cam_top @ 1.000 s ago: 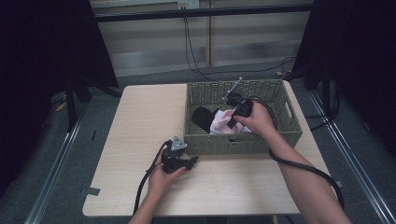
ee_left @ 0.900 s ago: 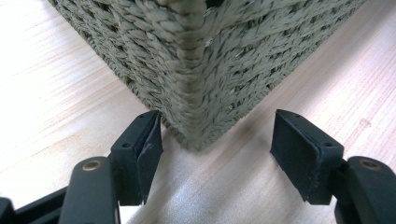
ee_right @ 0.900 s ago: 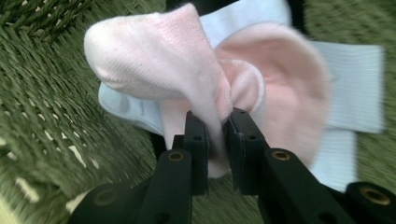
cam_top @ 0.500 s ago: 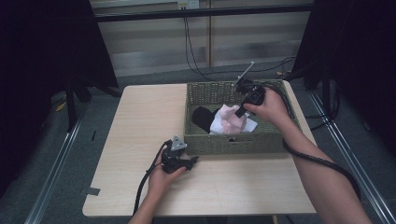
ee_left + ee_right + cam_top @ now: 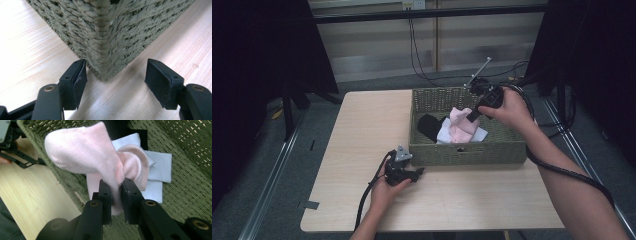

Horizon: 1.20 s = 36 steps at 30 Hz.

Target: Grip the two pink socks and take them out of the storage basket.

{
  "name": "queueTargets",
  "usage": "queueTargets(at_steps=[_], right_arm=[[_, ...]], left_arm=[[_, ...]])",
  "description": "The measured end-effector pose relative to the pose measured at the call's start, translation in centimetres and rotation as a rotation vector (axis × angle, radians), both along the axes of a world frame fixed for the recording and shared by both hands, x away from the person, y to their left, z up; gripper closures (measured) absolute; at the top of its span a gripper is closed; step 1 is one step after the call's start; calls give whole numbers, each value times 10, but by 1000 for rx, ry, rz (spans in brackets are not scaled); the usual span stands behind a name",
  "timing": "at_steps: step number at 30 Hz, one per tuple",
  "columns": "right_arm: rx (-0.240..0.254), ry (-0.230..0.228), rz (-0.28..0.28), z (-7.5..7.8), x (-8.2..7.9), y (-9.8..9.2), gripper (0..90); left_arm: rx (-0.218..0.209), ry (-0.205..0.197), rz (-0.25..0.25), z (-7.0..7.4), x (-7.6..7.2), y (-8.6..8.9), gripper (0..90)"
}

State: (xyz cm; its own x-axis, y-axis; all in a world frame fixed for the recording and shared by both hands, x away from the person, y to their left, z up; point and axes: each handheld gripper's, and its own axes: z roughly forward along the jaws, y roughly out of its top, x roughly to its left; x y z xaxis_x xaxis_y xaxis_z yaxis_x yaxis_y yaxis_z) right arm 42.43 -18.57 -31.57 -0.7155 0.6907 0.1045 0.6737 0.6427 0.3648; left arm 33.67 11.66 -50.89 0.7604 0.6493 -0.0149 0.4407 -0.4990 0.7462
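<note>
A woven green basket (image 5: 467,152) stands on the right half of the wooden table (image 5: 362,130). My right gripper (image 5: 470,117) hangs above it, shut on a pink sock (image 5: 460,126), whose cloth is pinched between the pads (image 5: 108,192) in the right gripper view (image 5: 116,192). The pink sock (image 5: 82,152) dangles over a white sock (image 5: 157,167) and a black sock (image 5: 430,127) lying in the basket. My left gripper (image 5: 418,172) rests on the table at the basket's near left corner. Its jaws stand open, and that basket corner (image 5: 105,50) reaches in between them (image 5: 117,80).
Cables trail from both grippers; the right one loops past the basket's right side. The table's left half is bare wood. A metal rod (image 5: 478,73) sticks up behind the basket. Floor rails and dark curtains flank the table.
My right gripper has risen out of the basket and drawn back to the right, lifting the pink sock off the pile. The left gripper has stayed put.
</note>
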Motion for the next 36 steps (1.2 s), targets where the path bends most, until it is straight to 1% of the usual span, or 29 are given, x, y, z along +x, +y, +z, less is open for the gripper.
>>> queueTargets(at_steps=[1,2,4,5,6,7,8,12,13,17,18,21,27,30,34,35,36], right_arm=[[-2,1,7,1,-2,1,784],[3,-10,27,2,-6,1,784],[4,-6,30,2,-8,1,783],[0,-9,43,2,-11,1,783],[0,-9,43,2,-11,1,783],[5,-9,58,1,-15,1,783],[5,-9,58,1,-15,1,783],[11,-3,81,0,-23,1,782],[13,-7,90,0,-27,1,782],[23,-12,99,1,-31,0,780],[30,-6,103,1,-33,0,780],[25,-6,117,1,-38,0,779],[29,2,150,-2,-50,2,775],[32,7,159,-4,-53,3,774],[31,6,185,-7,-60,6,772],[35,10,190,-10,-65,8,770],[35,10,190,-10,-65,8,770]], left_arm=[[0,2,0,0,0,0,333],[1,0,0,0,0,0,333],[1,1,0,0,0,0,333],[1,1,0,0,0,0,333],[1,1,0,0,0,0,334],[1,2,0,0,0,0,333],[1,2,0,0,0,0,333],[0,1,0,0,0,0,333],[0,1,0,0,0,0,333],[0,1,0,0,0,0,333],[0,1,0,0,0,0,333],[1,1,0,0,0,0,333],[0,1,0,0,0,0,333],[0,1,0,0,0,0,333],[0,1,0,0,0,0,333],[0,2,-1,0,0,0,333],[0,2,-1,0,0,0,333]])
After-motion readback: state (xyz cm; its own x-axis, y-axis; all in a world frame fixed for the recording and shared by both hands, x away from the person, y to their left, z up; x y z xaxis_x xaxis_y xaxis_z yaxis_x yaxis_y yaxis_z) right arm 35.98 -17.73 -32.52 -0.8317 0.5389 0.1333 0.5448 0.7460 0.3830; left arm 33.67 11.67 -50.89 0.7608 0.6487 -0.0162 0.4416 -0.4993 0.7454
